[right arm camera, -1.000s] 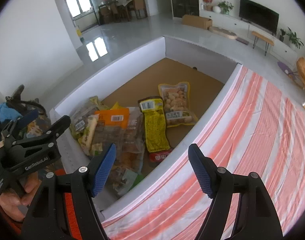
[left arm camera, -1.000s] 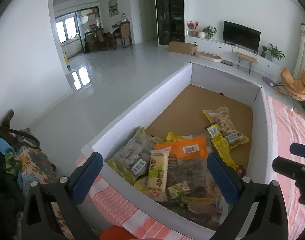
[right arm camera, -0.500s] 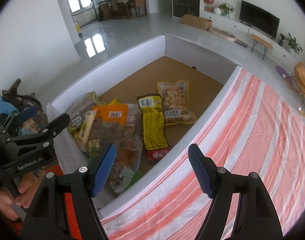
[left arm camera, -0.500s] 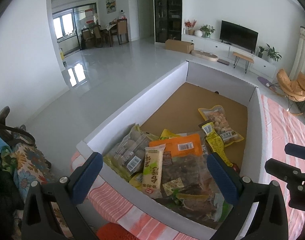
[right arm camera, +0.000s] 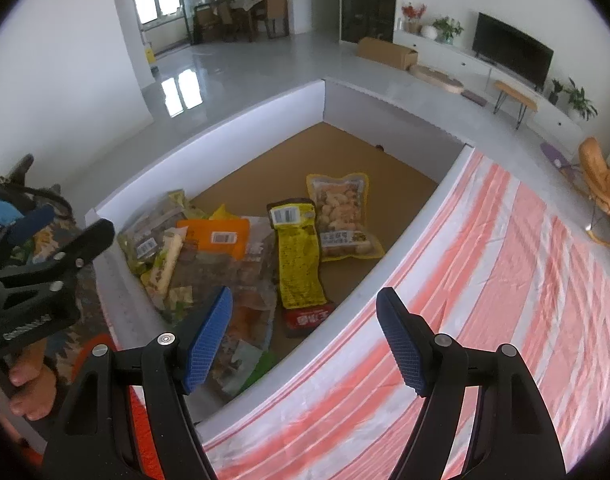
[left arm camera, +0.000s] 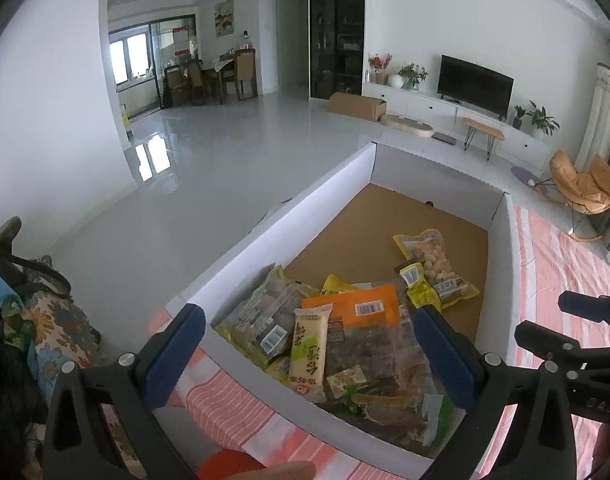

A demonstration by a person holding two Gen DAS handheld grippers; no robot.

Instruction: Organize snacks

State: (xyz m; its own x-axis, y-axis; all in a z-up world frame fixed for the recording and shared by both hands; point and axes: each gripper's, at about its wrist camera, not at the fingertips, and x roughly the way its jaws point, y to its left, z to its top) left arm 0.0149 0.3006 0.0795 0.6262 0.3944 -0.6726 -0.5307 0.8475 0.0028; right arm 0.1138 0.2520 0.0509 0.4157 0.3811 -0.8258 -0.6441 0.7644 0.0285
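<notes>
- Left gripper [left arm camera: 309, 344]: fingers spread wide, empty, above the box's [left arm camera: 241, 248] near end.
- Right gripper [right arm camera: 305, 328]: fingers wide apart, empty, over the box's right wall.
- Snacks [right arm camera: 225, 256] piled in the box's near-left corner.

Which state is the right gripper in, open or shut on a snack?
Open. The right gripper shows its blue pads wide apart with nothing between them, above the box edge and striped cloth.

place: home living room | cues: television [left arm camera: 475, 80], dining table [left arm camera: 221, 70], potted plants [left arm camera: 413, 74], lounge chair [left arm camera: 585, 186]
</notes>
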